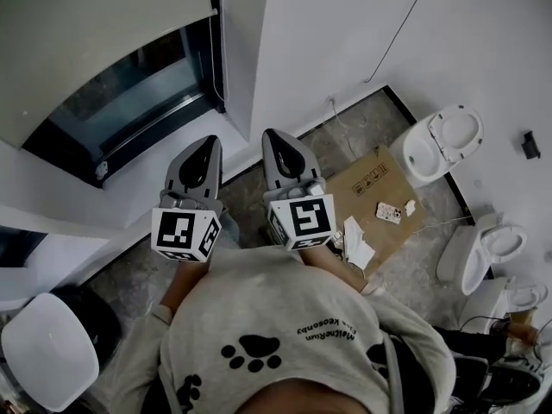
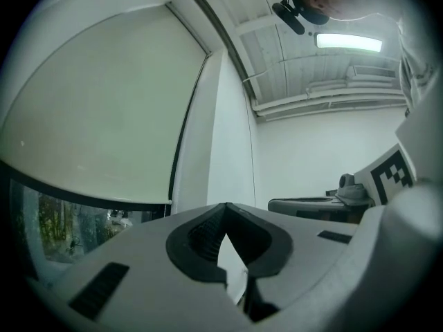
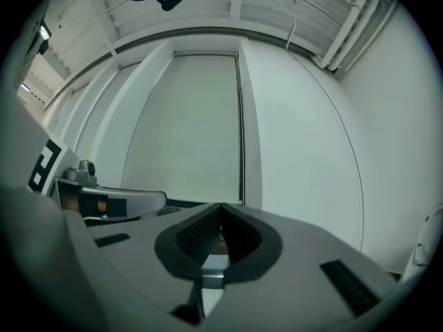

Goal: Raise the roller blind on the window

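The pale roller blind [image 1: 86,33] covers most of the window, with dark glass [image 1: 129,102] showing below its bottom bar [image 2: 90,198]. A thin dark cord [image 3: 240,130] runs down the blind's right edge. My left gripper [image 1: 210,142] and right gripper [image 1: 272,136] are side by side, pointing at the window frame's lower right corner. Both are shut with nothing between the jaws. In the left gripper view the tips [image 2: 225,206] meet below the blind [image 2: 104,116]. In the right gripper view the tips [image 3: 220,206] meet below the blind [image 3: 187,130], left of the cord.
Two white toilets [image 1: 444,145] [image 1: 483,248] stand on the floor at the right, next to a flat cardboard sheet [image 1: 371,188] with small items on it. A white round seat [image 1: 47,348] is at the lower left. A thin cable [image 1: 405,24] hangs down the white wall.
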Demonstrator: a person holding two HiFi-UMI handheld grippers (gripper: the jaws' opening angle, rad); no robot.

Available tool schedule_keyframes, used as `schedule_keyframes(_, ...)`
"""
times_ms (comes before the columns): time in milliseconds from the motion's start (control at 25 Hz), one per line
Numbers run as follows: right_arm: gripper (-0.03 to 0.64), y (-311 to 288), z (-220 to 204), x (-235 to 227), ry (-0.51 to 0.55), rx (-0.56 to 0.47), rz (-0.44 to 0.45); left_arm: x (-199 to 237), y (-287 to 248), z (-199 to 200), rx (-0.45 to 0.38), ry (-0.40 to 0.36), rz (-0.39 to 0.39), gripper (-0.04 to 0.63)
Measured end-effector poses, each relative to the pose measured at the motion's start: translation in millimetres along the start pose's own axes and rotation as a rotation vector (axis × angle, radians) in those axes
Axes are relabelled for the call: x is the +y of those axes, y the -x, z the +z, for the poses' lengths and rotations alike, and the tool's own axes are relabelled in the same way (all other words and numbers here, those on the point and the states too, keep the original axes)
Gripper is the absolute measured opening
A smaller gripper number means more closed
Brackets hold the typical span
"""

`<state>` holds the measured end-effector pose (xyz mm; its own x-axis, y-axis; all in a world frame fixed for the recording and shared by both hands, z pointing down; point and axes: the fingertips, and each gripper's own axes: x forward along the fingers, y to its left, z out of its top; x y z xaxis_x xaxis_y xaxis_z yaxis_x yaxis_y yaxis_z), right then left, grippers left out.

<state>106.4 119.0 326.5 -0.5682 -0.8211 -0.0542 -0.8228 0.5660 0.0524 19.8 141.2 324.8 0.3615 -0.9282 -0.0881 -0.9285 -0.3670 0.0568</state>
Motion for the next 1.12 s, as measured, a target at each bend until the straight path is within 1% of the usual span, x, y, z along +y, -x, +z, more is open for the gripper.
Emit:
schedule_keyframes(240,0.009,-75,-3,-17,0.001,0.006,-0.045,50,-65,2,0.004,-0.008,-0.056,0.008)
schedule_keyframes(640,0.009,-186,-10,-48,-0.023,0.016,-0.168,127,-166,1,0.047,-0.011,-0.188,0.008)
schedule_keyframes(880,0.009,-232,-22,-61,-0.033,0.033,-0.23,156,-217,-7,0.055,-0.01,-0.269,0.008)
schedule_keyframes(1000,0.009,-244,-29,-65,-0.028,0.045,-0.256,162,-233,-16,0.068,-0.002,-0.307,0.008)
schedule_keyframes(1120,0.009,-258,-27,-70,-0.02,0.058,-0.267,167,-247,-17,0.073,0.012,-0.327,0.008)
